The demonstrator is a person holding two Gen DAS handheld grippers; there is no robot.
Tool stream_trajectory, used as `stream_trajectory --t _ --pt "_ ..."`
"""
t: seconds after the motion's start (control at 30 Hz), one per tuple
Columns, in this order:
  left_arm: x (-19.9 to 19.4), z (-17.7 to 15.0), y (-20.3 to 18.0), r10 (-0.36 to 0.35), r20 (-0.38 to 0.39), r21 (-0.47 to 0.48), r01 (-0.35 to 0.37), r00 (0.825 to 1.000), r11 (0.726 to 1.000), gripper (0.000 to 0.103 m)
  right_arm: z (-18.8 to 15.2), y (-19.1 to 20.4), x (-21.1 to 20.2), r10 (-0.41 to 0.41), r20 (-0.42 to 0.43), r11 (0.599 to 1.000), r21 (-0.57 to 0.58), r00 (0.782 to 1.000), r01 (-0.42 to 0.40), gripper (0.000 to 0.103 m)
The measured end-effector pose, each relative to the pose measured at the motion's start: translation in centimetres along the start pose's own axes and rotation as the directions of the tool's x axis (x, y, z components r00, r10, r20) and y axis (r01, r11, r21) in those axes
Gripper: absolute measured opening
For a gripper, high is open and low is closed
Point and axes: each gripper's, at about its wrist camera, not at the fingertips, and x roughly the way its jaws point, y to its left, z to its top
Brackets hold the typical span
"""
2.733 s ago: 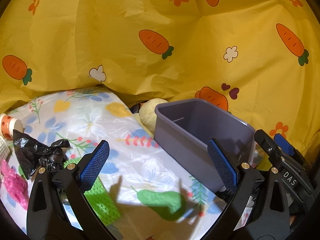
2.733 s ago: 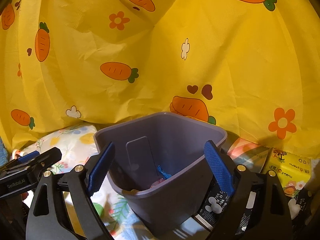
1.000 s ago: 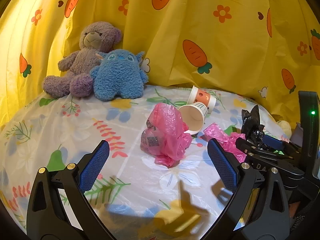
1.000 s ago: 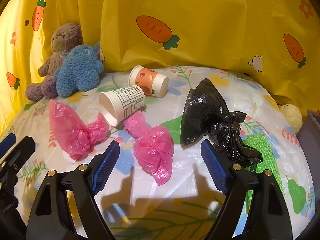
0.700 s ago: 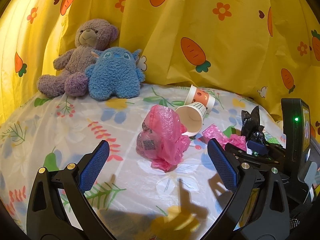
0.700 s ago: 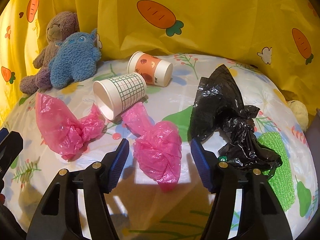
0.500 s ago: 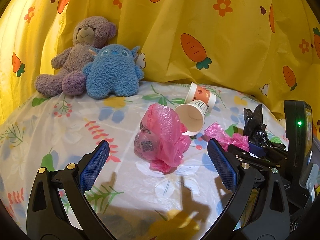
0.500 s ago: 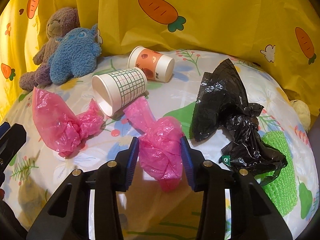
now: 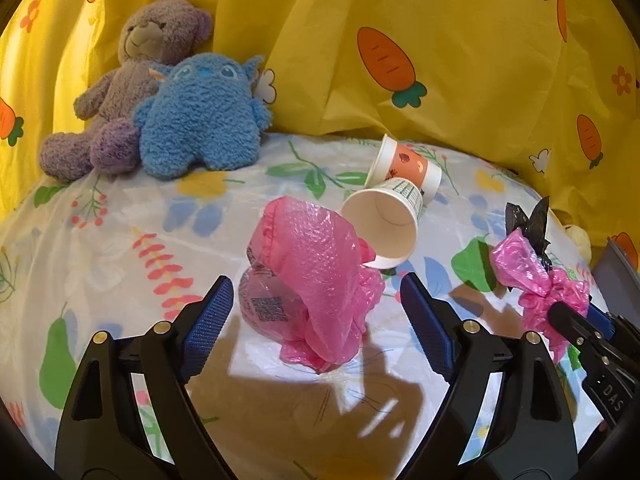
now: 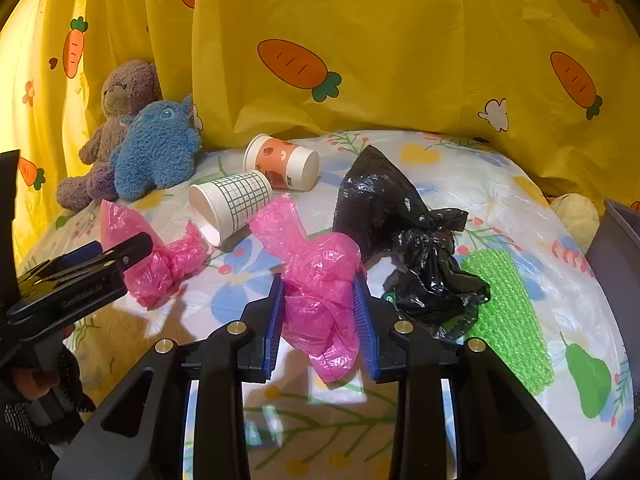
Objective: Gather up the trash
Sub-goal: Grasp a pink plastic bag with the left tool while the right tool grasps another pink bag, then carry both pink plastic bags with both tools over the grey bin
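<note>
Yellow carrot-print curtain point(image 10: 400, 40) behind everything. Floral sheet point(image 9: 120, 240) covers the surface; landmark is the grid-print paper cup point(image 10: 232, 202), lying on its side. Purple teddy point(image 9: 132, 80) and blue plush point(image 9: 200, 116) far left of the cup, against the curtain. Black bag point(image 10: 400, 232) right of the cup, green mesh sheet point(image 10: 508, 312) further right, grey bin point(image 10: 624, 248) at the right edge. Big pink bag point(image 9: 308, 280) just left-front of the cup, sitting between the released left claw point(image 9: 316, 328) fingers, no contact. Right claw point(image 10: 320, 320) clenched on the smaller pink bag point(image 10: 316, 280), right-front of the cup. Orange cup point(image 10: 284, 160) touching behind the grid cup.
</note>
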Motion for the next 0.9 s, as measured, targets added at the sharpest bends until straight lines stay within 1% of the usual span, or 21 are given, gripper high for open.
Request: stream_trajectory --t 0.1,0.13,0.17,0.23,0.3,0.37,0.53,0.63,0.73,0.9 --pt "0.9 -0.2 -0.2 -0.012 -0.032 0.005 0.012 0.999 1.0 0.073 -0.5 -0.7 -1.1 -0.017 0.011 1.0 -0.004 1.0 0.017 0.034" --pt "1.1 -0.3 -0.3 -0.016 -0.041 0.011 0.016 0.999 1.0 0.067 -0.6 -0.9 -1.4 -0.017 0.016 1.0 0.0 1.0 0.017 0.034" --pt "1.4 -0.3 -0.4 -0.021 -0.051 0.017 0.022 0.998 1.0 0.065 -0.8 -1.1 -1.8 -0.018 0.021 1.0 0.002 1.0 0.018 0.034" --pt "1.7 -0.6 -0.7 -0.034 -0.068 0.027 0.035 0.997 0.999 0.054 -1.0 -1.4 -2.5 -0.025 0.039 1.0 0.003 0.999 0.025 0.034" --pt "1.8 -0.7 -0.9 -0.045 -0.079 0.033 0.048 0.996 0.998 0.049 -1.2 -1.6 -3.3 -0.036 0.057 0.999 0.002 0.998 0.036 0.034" --pt "1.7 -0.8 -0.9 -0.051 -0.074 0.034 0.054 0.996 0.998 0.045 -1.3 -1.9 -3.8 -0.035 0.065 0.999 0.011 0.997 0.035 0.034" --pt "1.0 -1.0 -0.9 -0.067 -0.06 0.02 0.068 0.996 0.997 0.032 -1.6 -2.3 -4.8 -0.039 0.086 0.999 0.032 0.996 0.036 0.034" --pt "0.0 -1.2 -0.6 -0.067 -0.037 -0.008 0.067 0.997 0.998 0.028 -1.8 -2.4 -5.3 -0.04 0.094 0.999 0.037 0.995 0.037 0.034" --pt "-1.5 -1.4 -0.4 -0.071 -0.002 -0.024 0.071 0.997 0.997 0.027 -2.2 -2.3 -6.0 -0.046 0.108 0.999 0.034 0.993 0.042 0.034" --pt "-4.2 -2.0 -1.4 -0.079 0.047 0.003 0.079 0.996 0.997 0.027 -2.8 -2.3 -7.1 -0.05 0.128 0.998 0.037 0.99 0.046 0.034"
